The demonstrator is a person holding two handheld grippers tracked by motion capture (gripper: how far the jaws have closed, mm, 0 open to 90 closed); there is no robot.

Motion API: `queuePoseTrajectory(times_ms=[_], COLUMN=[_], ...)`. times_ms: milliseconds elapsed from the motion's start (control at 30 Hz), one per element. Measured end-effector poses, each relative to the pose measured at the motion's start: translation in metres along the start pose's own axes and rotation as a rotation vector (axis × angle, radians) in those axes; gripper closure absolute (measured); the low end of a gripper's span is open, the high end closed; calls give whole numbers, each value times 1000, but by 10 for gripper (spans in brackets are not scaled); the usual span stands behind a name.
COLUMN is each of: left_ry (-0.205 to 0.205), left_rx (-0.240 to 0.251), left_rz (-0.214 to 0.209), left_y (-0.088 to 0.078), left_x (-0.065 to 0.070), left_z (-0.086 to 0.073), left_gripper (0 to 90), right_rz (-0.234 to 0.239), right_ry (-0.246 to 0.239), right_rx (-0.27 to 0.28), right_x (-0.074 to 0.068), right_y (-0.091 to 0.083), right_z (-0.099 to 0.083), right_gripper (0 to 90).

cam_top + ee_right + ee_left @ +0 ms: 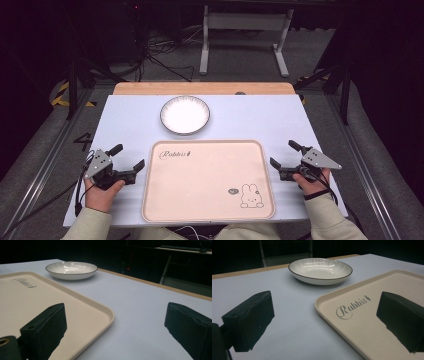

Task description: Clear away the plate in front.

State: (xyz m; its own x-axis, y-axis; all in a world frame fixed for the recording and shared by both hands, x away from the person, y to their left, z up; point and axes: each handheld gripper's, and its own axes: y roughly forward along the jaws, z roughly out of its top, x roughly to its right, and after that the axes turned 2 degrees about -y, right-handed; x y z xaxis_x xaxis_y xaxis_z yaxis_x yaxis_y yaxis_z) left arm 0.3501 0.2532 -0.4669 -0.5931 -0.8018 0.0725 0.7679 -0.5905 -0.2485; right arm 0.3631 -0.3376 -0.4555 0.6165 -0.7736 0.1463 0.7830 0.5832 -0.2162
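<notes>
A cream tray [165,200] with a rabbit drawing and the word "Rabbit" lies at the front middle of the pale table. Behind it stands an empty white bowl [185,115] with a dark rim. My left gripper [127,157] rests on the table left of the tray, jaws wide apart and empty. My right gripper [285,155] rests right of the tray, also open and empty. In the left gripper view the bowl [320,270] lies ahead and the tray [352,322] to the right. In the right gripper view the tray [82,305] runs under the left jaw and the bowl [71,270] sits far left.
The table [130,120] has a wooden strip [200,88] along its far edge. Beyond it a white metal frame [245,30] stands on the dark floor among cables. Grey rails run along both sides of the table.
</notes>
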Motion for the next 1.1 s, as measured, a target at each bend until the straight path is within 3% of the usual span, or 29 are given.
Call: queuePoseTrajectory(times_ms=[233, 333, 500, 700, 767, 900, 1100], left_ry=[11, -8, -15, 1, -2, 9, -59], left_rx=[20, 37, 53, 1, 2, 24, 64], left_rz=[11, 7, 0, 3, -29, -30, -28], left_y=[-5, -6, -9, -7, -6, -5, 1], left_x=[3, 3, 3, 8, 9, 8, 7], left_z=[2, 4, 8, 20, 24, 30, 39], left_gripper=[24, 26, 52, 117, 136, 134, 134], right_rz=[-3, 3, 16, 21, 20, 18, 21], right_ry=[5, 29, 26, 21, 24, 22, 19], right_rx=[-15, -34, -45, -56, -56, -58, -62], right_x=[0, 3, 3, 3, 3, 3, 2], right_y=[1, 3, 5, 6, 6, 6, 6], right_z=[0, 1, 1, 2, 2, 2, 2], right_gripper=[51, 60, 69, 81, 82, 82, 82])
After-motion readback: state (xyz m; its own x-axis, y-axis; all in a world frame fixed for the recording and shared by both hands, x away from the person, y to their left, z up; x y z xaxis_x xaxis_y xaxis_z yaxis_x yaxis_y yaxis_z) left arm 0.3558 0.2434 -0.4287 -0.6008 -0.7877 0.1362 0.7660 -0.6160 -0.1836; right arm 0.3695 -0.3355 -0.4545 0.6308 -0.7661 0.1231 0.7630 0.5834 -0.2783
